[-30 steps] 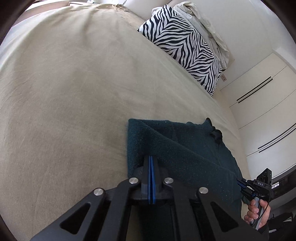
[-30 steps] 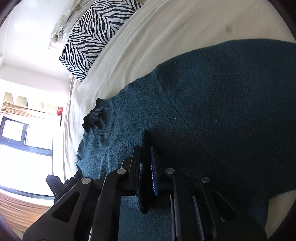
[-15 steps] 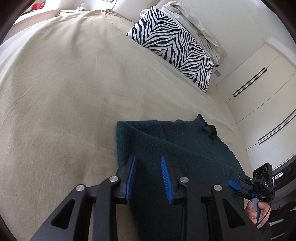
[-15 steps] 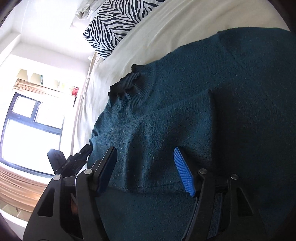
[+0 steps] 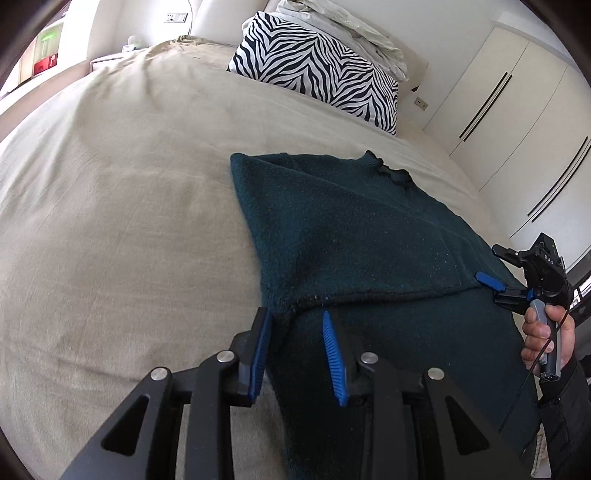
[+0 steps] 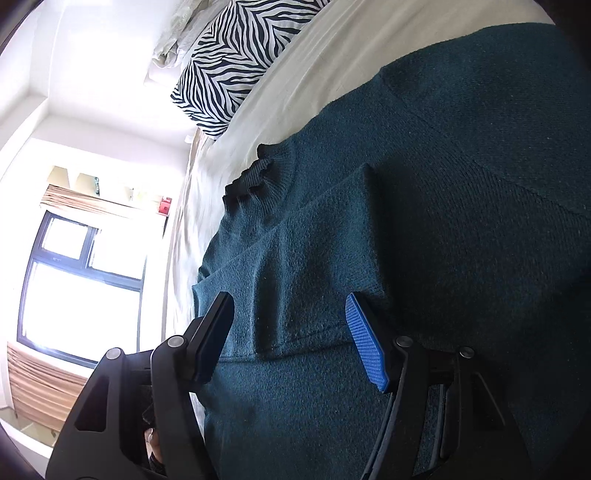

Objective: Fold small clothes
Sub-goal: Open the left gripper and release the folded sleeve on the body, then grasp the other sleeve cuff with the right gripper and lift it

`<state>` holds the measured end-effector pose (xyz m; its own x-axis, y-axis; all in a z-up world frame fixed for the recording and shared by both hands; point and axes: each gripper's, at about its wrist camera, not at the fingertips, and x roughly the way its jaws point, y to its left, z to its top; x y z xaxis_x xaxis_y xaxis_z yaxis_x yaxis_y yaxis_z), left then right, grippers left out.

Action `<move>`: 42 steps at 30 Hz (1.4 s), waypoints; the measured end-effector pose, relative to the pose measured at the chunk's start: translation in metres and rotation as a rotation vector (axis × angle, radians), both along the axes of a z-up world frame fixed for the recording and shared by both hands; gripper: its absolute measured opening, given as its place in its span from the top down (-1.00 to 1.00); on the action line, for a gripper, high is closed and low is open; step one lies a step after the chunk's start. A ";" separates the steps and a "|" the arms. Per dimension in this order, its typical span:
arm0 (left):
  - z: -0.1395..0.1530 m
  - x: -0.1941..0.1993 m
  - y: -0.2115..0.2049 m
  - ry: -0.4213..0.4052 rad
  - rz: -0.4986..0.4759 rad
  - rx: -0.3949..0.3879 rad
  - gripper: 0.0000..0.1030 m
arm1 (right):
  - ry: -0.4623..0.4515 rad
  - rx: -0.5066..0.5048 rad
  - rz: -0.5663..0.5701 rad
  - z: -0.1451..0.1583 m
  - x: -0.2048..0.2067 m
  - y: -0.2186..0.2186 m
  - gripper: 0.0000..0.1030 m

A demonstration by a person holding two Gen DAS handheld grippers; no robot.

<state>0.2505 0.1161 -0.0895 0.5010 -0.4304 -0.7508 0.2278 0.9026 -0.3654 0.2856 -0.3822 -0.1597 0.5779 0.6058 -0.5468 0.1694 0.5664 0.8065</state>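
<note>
My left tongs [image 5: 297,350] stand parted above the near left edge of the dark green sweater [image 5: 354,229], their blue pads [image 5: 332,354] clear of the knit and nothing gripped between them; the jaws have just been opening. My right tongs [image 6: 291,339] are spread wider over the folded-in sleeve [image 6: 314,280], also pinching nothing, their jaws likewise just opened. In the left wrist view the right tongs [image 5: 495,269] show at the sweater's right edge, with my right hand [image 5: 546,339] wrapped round the handle. The sweater lies flat on the beige bed [image 5: 122,206], one part folded over the body, its ruffled collar [image 5: 391,173] pointing to the far end. Beyond it a zebra-print pillow [image 5: 317,70] leans at the head of the bed with pale bedding [image 5: 347,26] piled behind. White wardrobe doors [image 5: 517,122] line the right wall; a window [image 6: 81,288] glows on the opposite side.
</note>
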 end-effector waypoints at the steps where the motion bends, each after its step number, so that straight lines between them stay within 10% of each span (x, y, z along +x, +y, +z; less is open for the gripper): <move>1: 0.003 -0.007 0.002 -0.004 0.007 -0.002 0.34 | -0.008 -0.002 -0.016 0.002 -0.005 -0.003 -0.20; 14: 0.021 -0.038 -0.055 -0.074 -0.056 -0.009 0.11 | 0.007 -0.168 -0.091 0.009 -0.004 -0.025 -0.19; 21: -0.017 -0.035 -0.065 -0.033 -0.055 0.011 0.10 | 0.044 -0.359 -0.008 0.008 0.039 -0.009 0.78; 28: -0.022 -0.040 -0.057 -0.034 -0.050 -0.034 0.10 | 0.017 -0.392 -0.010 0.018 0.054 -0.010 0.86; 37: -0.024 -0.040 -0.053 -0.028 -0.045 -0.071 0.08 | 0.059 -0.165 -0.096 -0.003 0.027 -0.046 0.78; 40: -0.024 -0.042 -0.050 -0.027 -0.038 -0.089 0.08 | -0.031 -0.138 -0.197 0.013 -0.019 -0.077 0.40; 42: -0.024 -0.043 -0.047 -0.023 -0.031 -0.103 0.08 | -0.059 -0.109 -0.305 0.019 -0.059 -0.109 -0.23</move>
